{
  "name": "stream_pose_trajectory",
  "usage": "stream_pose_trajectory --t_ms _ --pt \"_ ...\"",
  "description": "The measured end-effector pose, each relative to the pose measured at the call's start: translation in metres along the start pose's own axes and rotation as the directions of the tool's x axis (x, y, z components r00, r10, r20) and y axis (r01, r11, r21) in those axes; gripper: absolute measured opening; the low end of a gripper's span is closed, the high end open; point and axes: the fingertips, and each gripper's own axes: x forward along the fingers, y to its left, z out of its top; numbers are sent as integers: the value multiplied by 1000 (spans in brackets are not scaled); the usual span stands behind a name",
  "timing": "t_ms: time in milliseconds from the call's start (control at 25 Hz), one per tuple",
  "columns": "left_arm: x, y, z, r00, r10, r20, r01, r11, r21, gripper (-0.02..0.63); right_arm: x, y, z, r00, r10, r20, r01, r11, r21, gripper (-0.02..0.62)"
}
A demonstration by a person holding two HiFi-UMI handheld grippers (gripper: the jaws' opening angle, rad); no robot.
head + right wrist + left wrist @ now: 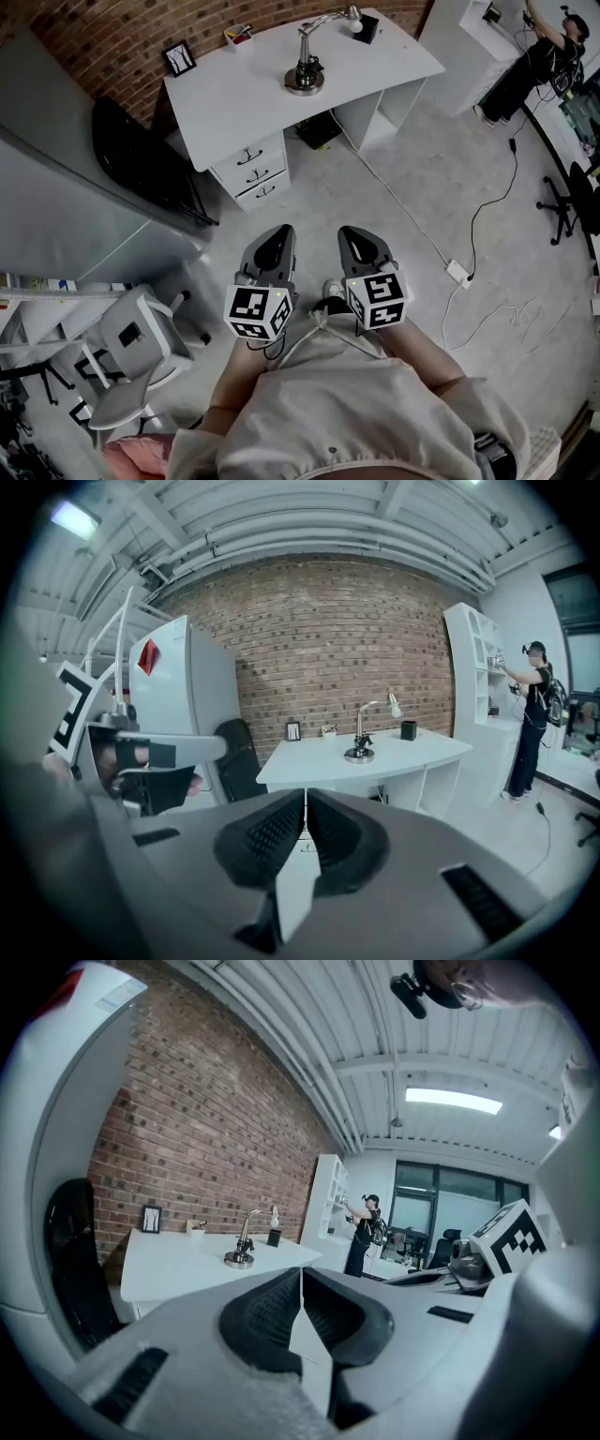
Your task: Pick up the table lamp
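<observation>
No words, brands or numbers legible anywhere, only black-and-white square coded markers, on the cube of the left claw, on the cube of the right claw

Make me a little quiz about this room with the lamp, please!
1. True or false: the table lamp stands on the white desk.
2. The jaws of the left gripper and the right gripper are: A) wide open, B) shut and empty, C) shut on the table lamp.
3. Fill in: the wall behind the white desk is made of ____.
Key: 1 true; 2 B; 3 brick.
</observation>
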Motion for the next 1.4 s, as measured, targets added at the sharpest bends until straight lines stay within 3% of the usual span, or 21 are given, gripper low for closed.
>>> stream_pose_trajectory --t_ms 80,240,360,720,1000,1400 --pt "29 -10 7 1000 13 7 -13 1000 18 20 6 -29 7 1000 19 -3 -19 1000 -4 29" --pt "78 -26 11 1000 13 3 -13 999 -37 20 12 -84 19 1000 14 -3 -14 1000 -3 29" --pt "105 -34 7 999 19 -31 -20 999 -36 20 18 -117 24 1000 12 -3 -12 1000 16 29" --pt "165 -15 1 996 17 -89 -20 999 -36 20 62 -165 23 999 24 -47 -19 995 101 29" --pt "231 37 17 997 1 -79 -5 999 -46 20 128 -197 44 997 10 -74 0 992 128 29" --pt "336 148 70 998 -6 -69 0 996 -86 20 262 -239 126 996 -20 -85 30 992 119 29"
